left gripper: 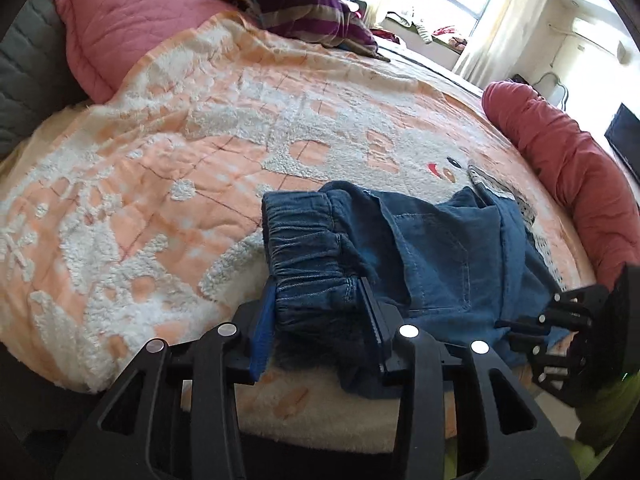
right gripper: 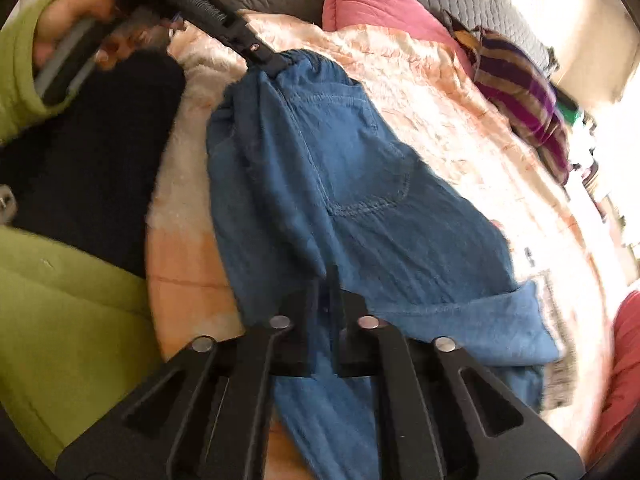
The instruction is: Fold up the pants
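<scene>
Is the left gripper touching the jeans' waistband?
Touching. The left wrist view shows the left gripper with its jaws clamped on the elastic waistband.

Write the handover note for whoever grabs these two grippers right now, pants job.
Left gripper: shut on the pants at the elastic waistband, which is bunched between the fingers.
Right gripper: shut on the pants lower down the leg, near the rolled cuff.
Pants: blue denim, back pocket up, held between the two grippers over the orange and white blanket at the near edge of the bed.
Done: both ends gripped, pants apparently already doubled leg on leg.
Left: probably bring cuff to waistband, lay flat, release both. The right view is blurred, so check the grip.
</scene>
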A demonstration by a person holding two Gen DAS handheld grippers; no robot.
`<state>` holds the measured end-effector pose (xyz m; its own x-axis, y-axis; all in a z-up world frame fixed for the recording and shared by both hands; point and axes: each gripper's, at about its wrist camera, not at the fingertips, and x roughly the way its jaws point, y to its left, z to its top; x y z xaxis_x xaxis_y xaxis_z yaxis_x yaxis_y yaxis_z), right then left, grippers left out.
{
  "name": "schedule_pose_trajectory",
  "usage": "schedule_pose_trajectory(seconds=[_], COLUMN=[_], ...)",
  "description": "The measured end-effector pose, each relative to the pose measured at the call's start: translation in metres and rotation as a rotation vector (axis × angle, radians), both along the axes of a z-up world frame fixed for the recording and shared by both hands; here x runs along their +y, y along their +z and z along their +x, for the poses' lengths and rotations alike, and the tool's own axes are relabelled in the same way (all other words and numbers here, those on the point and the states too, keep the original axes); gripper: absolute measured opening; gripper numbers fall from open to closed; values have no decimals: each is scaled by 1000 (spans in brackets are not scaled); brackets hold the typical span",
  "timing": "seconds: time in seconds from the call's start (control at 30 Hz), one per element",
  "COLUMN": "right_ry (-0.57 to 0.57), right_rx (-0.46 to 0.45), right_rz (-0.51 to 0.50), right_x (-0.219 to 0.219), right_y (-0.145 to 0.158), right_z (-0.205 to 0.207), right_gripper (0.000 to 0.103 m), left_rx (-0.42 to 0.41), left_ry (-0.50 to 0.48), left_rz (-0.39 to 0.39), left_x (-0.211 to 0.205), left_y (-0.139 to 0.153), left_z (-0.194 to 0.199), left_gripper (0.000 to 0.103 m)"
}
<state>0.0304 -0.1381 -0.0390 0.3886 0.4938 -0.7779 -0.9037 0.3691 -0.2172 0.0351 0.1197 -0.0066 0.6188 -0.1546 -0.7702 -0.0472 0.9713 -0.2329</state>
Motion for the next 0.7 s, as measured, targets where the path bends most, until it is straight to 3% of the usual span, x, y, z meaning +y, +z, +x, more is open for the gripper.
schedule_pose_trajectory(seconds=[0.17,0.3,0.4,0.53,0.6,0.7], right_ry=[57,30,33,41,31,13], right_rx=[36,84,107,135,160,198], right_rz=[9,7,24,49,98,215], right_x=[-1,0,-2,-6,-11,-21], right_y=[-1,-14,-11,-6,2,21], right_z=[-16,-13,-13,-14,-13,-10], right_gripper=[1,2,5,11,18,18], left_rx=[7,39,-2,-102,-136,-169], left_ry=[2,9,24,49,43,11], left_rz=[16,19,70,174,187,168], left_x=[8,8,7,-4,-11,-27], left_y=[-2,-12,4,40,50,54], left_z=[-9,-7,-16,-29,-31,-28], left_gripper=[38,47,57,59,59,59])
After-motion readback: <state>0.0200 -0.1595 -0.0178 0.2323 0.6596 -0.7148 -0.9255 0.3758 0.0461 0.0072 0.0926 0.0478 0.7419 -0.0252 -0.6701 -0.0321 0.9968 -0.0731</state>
